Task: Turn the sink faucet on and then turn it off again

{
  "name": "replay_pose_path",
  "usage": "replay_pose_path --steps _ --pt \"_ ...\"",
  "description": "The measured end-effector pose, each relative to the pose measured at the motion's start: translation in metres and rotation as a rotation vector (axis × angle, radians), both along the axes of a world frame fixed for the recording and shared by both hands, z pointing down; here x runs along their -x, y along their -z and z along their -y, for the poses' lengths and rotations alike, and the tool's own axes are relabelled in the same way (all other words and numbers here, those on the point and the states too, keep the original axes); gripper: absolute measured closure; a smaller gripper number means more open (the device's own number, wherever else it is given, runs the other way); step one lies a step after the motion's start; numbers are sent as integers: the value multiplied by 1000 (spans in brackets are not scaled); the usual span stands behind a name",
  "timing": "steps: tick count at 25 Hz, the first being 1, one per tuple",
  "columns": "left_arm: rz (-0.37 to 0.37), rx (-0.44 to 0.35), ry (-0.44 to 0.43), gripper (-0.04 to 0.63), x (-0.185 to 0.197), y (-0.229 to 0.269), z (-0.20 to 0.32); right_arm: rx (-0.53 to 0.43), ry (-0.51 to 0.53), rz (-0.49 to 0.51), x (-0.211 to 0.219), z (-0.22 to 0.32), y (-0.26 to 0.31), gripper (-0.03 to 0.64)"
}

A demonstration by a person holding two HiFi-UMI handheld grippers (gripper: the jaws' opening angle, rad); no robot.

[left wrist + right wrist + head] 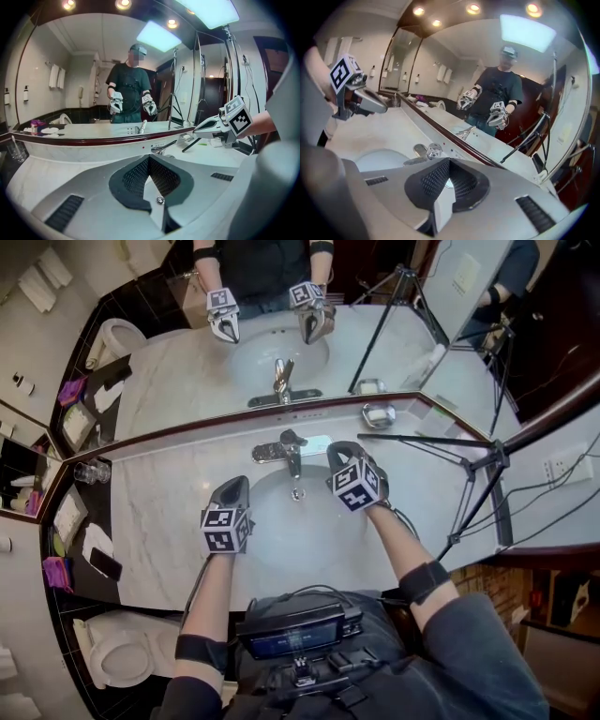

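Faucet (286, 451) stands at the back rim of the sink (281, 532), under the mirror (178, 371), on the marble tabletop (159, 521). The right gripper (339, 454) hangs just beside it, fingers pressed together on nothing. The left gripper (234, 489) hovers over the sink's left edge, fingers also pressed together, empty.

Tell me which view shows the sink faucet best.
The head view: the faucet shows whole from above, handle and spout over the basin. The right gripper view catches its handle beyond the jaws; the left gripper view only a sliver.
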State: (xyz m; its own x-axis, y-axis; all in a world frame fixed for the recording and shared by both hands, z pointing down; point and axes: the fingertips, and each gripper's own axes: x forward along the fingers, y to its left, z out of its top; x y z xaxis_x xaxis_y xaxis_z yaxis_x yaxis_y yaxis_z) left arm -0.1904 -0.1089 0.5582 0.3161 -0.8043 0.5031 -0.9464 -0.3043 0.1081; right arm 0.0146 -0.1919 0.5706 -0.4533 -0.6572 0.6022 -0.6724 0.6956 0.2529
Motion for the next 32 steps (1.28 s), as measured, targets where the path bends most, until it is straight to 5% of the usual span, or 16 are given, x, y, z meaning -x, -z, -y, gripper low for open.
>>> replay_pose_path --steps 10,24,27,32 --pt "-52 -17 14 595 -2 1 -5 163 -231 359 -35 -32 -11 597" --pt "-29 -46 19 595 0 5 -6 181 -244 381 -35 -42 -18 597" --pt "3 -45 -27 595 -9 2 -2 184 -242 384 -34 -42 -18 597" --pt "88 -30 -195 464 -44 -1 12 187 -241 384 -36 -42 -21 597"
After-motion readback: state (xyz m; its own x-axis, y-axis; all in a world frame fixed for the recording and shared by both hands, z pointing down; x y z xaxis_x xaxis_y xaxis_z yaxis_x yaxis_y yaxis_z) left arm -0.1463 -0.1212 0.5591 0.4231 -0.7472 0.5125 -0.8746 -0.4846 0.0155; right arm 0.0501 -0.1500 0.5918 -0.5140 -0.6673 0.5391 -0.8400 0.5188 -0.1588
